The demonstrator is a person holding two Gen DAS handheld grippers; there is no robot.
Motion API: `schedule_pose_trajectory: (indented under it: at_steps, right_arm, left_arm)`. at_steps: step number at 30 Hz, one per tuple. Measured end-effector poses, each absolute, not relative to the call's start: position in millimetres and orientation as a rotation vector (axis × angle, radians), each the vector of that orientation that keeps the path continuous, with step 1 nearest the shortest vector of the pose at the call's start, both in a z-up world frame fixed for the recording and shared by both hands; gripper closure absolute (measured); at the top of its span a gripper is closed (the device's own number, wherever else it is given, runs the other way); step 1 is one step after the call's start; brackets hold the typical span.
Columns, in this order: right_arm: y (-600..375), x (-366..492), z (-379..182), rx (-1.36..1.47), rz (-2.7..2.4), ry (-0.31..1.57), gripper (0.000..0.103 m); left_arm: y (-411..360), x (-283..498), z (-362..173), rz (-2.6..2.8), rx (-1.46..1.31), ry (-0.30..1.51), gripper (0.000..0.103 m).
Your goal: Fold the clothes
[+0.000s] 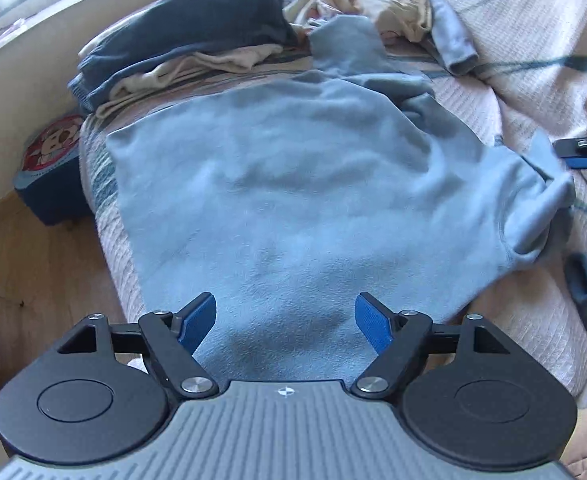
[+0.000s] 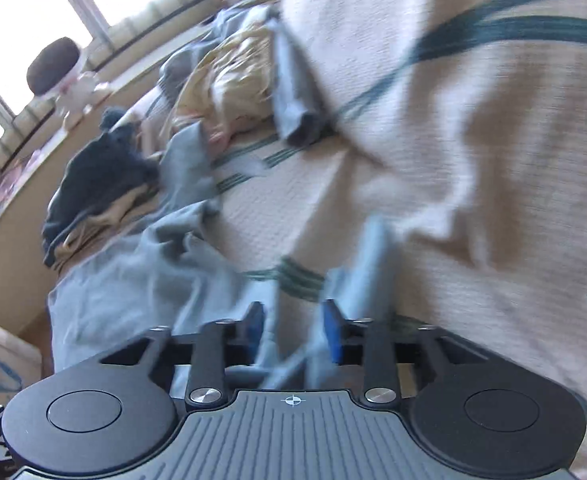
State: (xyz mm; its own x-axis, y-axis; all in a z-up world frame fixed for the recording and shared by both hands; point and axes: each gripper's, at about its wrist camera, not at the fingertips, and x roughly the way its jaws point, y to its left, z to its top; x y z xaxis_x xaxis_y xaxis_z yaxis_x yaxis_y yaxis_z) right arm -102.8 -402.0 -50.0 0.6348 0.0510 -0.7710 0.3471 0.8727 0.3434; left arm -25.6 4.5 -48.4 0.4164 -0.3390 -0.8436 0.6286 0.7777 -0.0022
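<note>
The left wrist view shows the whole light-blue sweater (image 1: 293, 184) spread flat on the bed (image 1: 533, 64), its hem toward the camera and one sleeve bunched at its right edge. Beyond the sweater, at its far left corner, lies a pile of folded clothes (image 1: 181, 40), dark blue over cream. Beyond its far right corner sits a crumpled cream garment (image 1: 377, 0). Left of the sweater, off the bed, a blue box (image 1: 51, 160) with a cartoon dog stands on the wood floor. Right of the sweater the tip of the right gripper (image 1: 585, 148) just shows.

The right wrist view is blurred and tilted. It shows only the sweater's (image 2: 133, 280) right side, but adds a window (image 2: 21, 20) and a sill with a brown round object, far beyond the sweater.

The left gripper (image 1: 285, 324) hangs over the sweater's hem with its fingers (image 1: 199, 320) spread wide and nothing between them; whether the tips touch the cloth cannot be told.

The right gripper (image 2: 293, 328) has its fingers (image 2: 331, 332) partly apart, with a fold of sweater cloth standing between them. The blur hides whether the pads press on it.
</note>
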Motion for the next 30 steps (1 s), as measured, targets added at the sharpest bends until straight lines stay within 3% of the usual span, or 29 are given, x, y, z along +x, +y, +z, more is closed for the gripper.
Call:
schedule_pose_trajectory:
  at_steps: [8, 9, 10, 20, 22, 25, 29, 30]
  right_arm:
    - [-385, -69, -83, 0.491, -0.168, 0.97, 0.069]
    - [-383, -70, -84, 0.49, -0.159, 0.966, 0.082]
    - [-381, -73, -81, 0.477, -0.151, 0.959, 0.101]
    - [-376, -139, -56, 0.53, -0.231, 0.946, 0.101]
    - [-378, -138, -74, 0.567, -0.268, 0.983, 0.092]
    - [-380, -133, -83, 0.553, -0.301, 1.016, 0.089]
    - [-379, -118, -43, 0.393, -0.241, 0.916, 0.084]
    - [-380, -112, -33, 0.357, -0.217, 0.88, 0.078]
  left_arm:
    - [11, -24, -51, -0.589, 0.306, 0.974, 0.026]
    - [10, -24, -51, -0.591, 0.305, 0.974, 0.026]
    - [10, -24, -51, -0.593, 0.304, 0.974, 0.026]
    - [5, -26, -54, -0.647, 0.339, 0.974, 0.025]
    - [3, -26, -57, -0.655, 0.355, 0.982, 0.025]
    - [5, -28, -60, -0.648, 0.376, 0.98, 0.024]
    - [12, -24, -61, -0.619, 0.347, 1.0, 0.022]
    - [12, -24, -60, -0.615, 0.346, 1.002, 0.022]
